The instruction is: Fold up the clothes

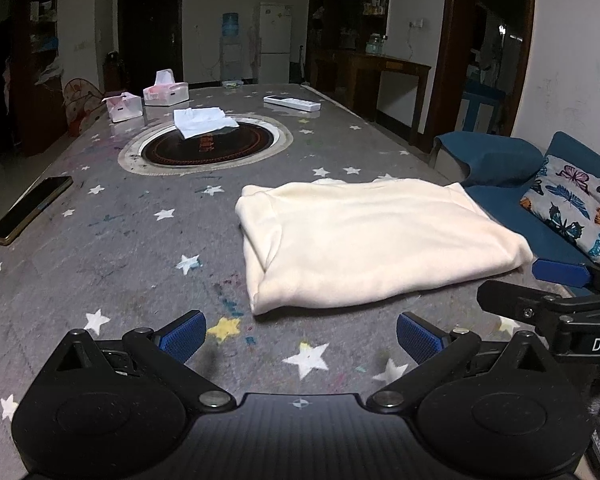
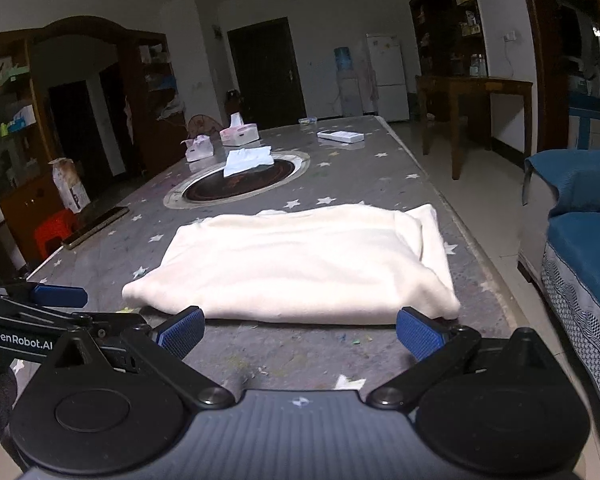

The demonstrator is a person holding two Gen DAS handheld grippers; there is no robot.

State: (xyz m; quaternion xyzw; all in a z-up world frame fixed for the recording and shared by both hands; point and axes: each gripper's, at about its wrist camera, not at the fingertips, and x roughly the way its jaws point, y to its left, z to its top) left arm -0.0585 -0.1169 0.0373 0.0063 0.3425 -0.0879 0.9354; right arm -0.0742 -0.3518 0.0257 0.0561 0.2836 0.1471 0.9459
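A cream garment [image 1: 372, 240] lies folded into a thick rectangle on the grey star-patterned table [image 1: 120, 248]. In the left wrist view my left gripper [image 1: 302, 336] is open just short of the garment's near left corner, with nothing between its blue pads. The other gripper's blue-tipped finger [image 1: 560, 272] shows at the right edge. In the right wrist view the same folded garment [image 2: 300, 264] fills the middle, and my right gripper [image 2: 300, 332] is open at its near edge, touching nothing. At the far left of that view shows the left gripper's finger [image 2: 60, 296].
A round dark inset [image 1: 206, 146] in the table holds a white tissue pack [image 1: 202, 120]. Pink tissue boxes [image 1: 166, 92], a white remote [image 1: 292, 103] and a dark phone [image 1: 30, 208] also lie on the table. A blue sofa [image 2: 580, 248] stands right of the table edge, a red stool [image 2: 56, 228] to the left.
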